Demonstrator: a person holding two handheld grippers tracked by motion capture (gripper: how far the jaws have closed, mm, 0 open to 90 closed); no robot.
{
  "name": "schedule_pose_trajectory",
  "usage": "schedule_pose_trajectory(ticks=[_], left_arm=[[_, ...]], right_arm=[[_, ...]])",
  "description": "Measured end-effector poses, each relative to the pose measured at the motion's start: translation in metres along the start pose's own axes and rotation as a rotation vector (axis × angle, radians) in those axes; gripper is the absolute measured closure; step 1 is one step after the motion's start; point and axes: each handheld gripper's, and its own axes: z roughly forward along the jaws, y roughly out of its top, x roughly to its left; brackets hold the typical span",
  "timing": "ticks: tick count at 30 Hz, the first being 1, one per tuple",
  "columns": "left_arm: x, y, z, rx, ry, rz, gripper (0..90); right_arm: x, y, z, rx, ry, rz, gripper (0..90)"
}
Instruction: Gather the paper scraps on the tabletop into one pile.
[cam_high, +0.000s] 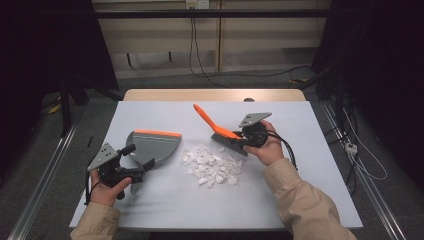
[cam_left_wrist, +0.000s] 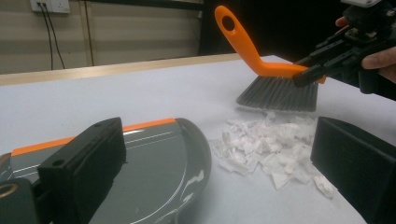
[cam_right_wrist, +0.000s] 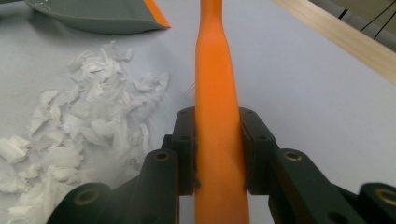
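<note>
The person's left hand (cam_high: 107, 187) wraps around the left tool (cam_high: 134, 159) low over the near left of the tabletop (cam_high: 320, 190), forearm in a tan sleeve coming in from the near edge, and its two black jaws stand wide apart with nothing pressed between them. The right hand (cam_high: 270, 147) holds the right tool (cam_high: 239, 136) farther out and to the right, wrist bent inward so the jaws point left, clamped tight on the orange handle (cam_right_wrist: 217, 116).
</note>
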Motion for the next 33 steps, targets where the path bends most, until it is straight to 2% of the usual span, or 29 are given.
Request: schedule_pose_trajectory(ticks=[2,5,8,10,12,15,17,19,21,23,25,26,28,31,33], left_arm=[[0.000,0.000,0.000,-0.001,-0.002,0.001,2.9],[0.001,0.000,0.001,0.001,-0.001,0.000,2.9],[0.000,0.000,0.002,0.007,-0.002,0.003,2.9],[0.000,-0.001,0.002,0.006,-0.004,0.003,2.9],[0.000,0.000,0.002,0.004,-0.002,0.001,2.9],[-0.001,0.000,0.002,0.006,-0.004,0.002,2.9],[-0.001,0.000,0.002,0.007,-0.005,0.003,3.0],[-0.001,0.000,0.002,0.008,-0.002,0.006,3.0],[-0.001,0.000,0.002,0.007,-0.002,0.007,3.0],[-0.001,0.000,0.002,0.009,-0.003,0.011,3.0],[-0.001,0.000,0.001,0.005,-0.001,0.009,3.0],[-0.001,0.000,0.000,0.002,-0.002,0.008,3.0],[-0.001,0.000,0.000,-0.001,-0.002,0.006,3.0],[-0.002,0.000,0.000,0.001,-0.004,0.009,3.0],[-0.002,0.000,0.000,0.000,-0.003,0.007,3.0]], right_arm=[[-0.001,-0.003,0.002,0.041,-0.036,-0.011,71.7],[-0.003,-0.001,0.001,0.033,-0.026,0.043,71.1],[-0.002,0.004,0.002,0.059,-0.023,0.069,67.4],[-0.002,0.008,0.004,0.071,-0.040,0.073,64.8],[-0.003,0.012,0.006,0.104,-0.038,0.092,65.0],[-0.003,0.014,0.011,0.142,-0.055,0.110,71.3],[-0.001,0.016,0.012,0.155,-0.061,0.159,71.8],[0.000,0.018,0.012,0.183,-0.069,0.157,72.0],[0.002,0.020,0.010,0.213,-0.106,0.163,72.0],[0.001,0.019,0.008,0.200,-0.110,0.205,72.1],[0.002,0.017,0.005,0.186,-0.121,0.217,72.1],[0.002,0.016,0.003,0.171,-0.114,0.228,72.1],[0.002,0.014,0.000,0.151,-0.057,0.275,72.1],[0.009,0.014,0.001,0.168,-0.040,0.234,72.1],[0.014,0.014,0.003,0.162,0.016,0.233,72.1]])
